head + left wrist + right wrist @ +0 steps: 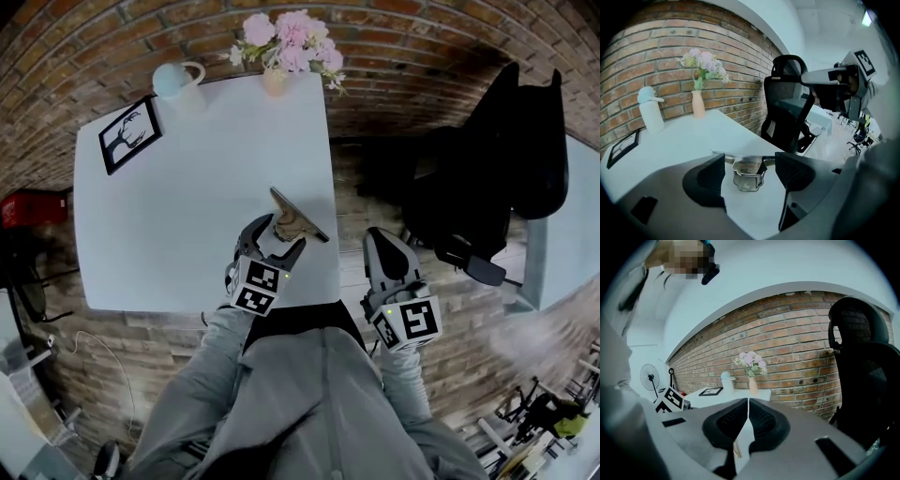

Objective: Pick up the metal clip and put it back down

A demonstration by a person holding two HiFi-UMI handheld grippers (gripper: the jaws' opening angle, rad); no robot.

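The left tool [281, 234] hangs low over the desk [187, 206] with its jaws released and wide apart. The clip [749, 174] lies flat on the desk between them. In the left gripper view neither jaw appears to touch it. On the head view the clip sits at about 4 o'clock on the desk, close to the edge at 3 o'clock. The right tool [382, 239] is clenched on nothing and is held off the desk, at 3 o'clock from the left tool.

The main risk is probably the nearby edge. If the jaws close off-centre, one of them meets the clip first and pushes it sideways. The smooth metal would likely slide easily on the smooth desk, towards 3 o'clock and over the edge.

A second risk is a poor hold. The clip's long flat bar runs across the gap at 12 o'clock from the jaws, and only the narrower handle lies between them. A pinch on the handle alone may let the bar tip or swing when lifted, or let the clip slip out.

Coming down too low could also scrape the jaw tips on the desk.
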